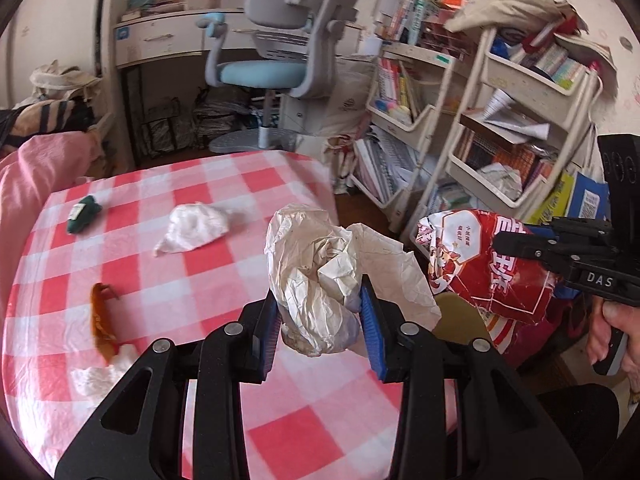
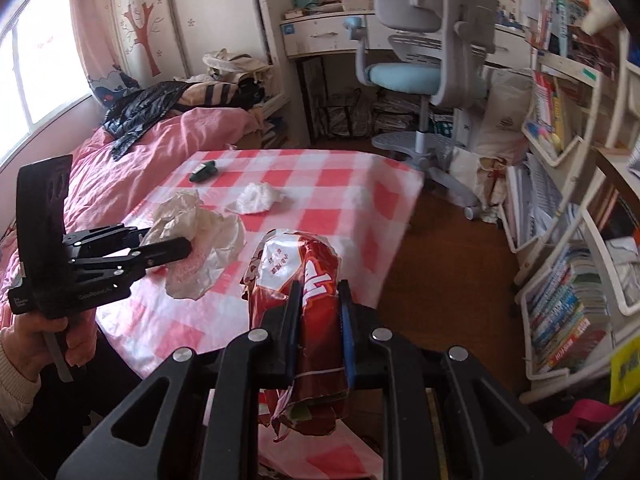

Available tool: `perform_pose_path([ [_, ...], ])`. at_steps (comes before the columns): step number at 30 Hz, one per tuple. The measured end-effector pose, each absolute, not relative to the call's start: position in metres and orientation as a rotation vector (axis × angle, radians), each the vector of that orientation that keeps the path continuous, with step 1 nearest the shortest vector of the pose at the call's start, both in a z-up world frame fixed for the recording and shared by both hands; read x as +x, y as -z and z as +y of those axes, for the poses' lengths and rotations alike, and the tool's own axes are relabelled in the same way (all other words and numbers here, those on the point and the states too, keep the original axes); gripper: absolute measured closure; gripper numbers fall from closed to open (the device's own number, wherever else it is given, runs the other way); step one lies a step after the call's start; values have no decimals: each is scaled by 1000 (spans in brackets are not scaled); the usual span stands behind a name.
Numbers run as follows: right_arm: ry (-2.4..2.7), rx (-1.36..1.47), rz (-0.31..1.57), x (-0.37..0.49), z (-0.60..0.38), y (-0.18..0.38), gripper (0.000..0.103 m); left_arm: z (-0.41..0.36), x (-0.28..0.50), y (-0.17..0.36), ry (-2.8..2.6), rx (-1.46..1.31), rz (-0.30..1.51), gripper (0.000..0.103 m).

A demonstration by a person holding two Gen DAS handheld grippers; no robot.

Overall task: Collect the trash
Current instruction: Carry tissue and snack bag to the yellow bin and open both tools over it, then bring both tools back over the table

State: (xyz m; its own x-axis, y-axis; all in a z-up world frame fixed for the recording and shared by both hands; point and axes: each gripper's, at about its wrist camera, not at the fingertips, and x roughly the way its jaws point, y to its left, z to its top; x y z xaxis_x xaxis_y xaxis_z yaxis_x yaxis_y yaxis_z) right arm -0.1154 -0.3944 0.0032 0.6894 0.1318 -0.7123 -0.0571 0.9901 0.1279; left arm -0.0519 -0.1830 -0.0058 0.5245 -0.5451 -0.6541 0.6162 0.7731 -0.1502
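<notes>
Left hand-held gripper (image 1: pixel 320 312) clamped on crumpled white paper (image 1: pixel 320 280) over the checkered bench (image 1: pixel 180 280), right hand-held gripper (image 2: pixel 320 320) pinching a red snack bag (image 2: pixel 304 272) at 3 o'clock of it.

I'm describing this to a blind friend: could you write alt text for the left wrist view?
The left gripper clamps crumpled white paper above a pink checked tablecloth; at right, the right gripper holds a red snack bag. On the cloth lie a white tissue, a dark green wrapper and an orange scrap.
</notes>
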Motion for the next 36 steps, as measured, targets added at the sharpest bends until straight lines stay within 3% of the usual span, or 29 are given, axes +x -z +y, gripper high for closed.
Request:
perform_pose_path([
  [13, 134, 275, 917, -182, -507, 99, 84, -362, -123, 70, 928, 344, 880, 68],
  [15, 184, 315, 921, -185, -521, 113, 80, -387, -126, 86, 931, 377, 913, 66],
  [19, 272, 406, 908, -197, -547, 125, 51, -422, -125, 111, 896, 432, 983, 49],
  [20, 279, 414, 900, -201, -551, 124, 50, -425, -125, 111, 880, 440, 987, 47],
  [24, 275, 406, 870, -210, -554, 106, 50, -411, -125, 95, 864, 406, 923, 36],
  [27, 248, 390, 823, -211, -549, 84, 50, -383, -123, 79, 823, 376, 875, 34],
  [34, 88, 286, 713, -179, -489, 18, 44, -268, -95, 33, 654, 270, 773, 23],
  [36, 22, 263, 696, -162, -461, 2, 37, -225, -87, 21, 596, 234, 750, 21],
])
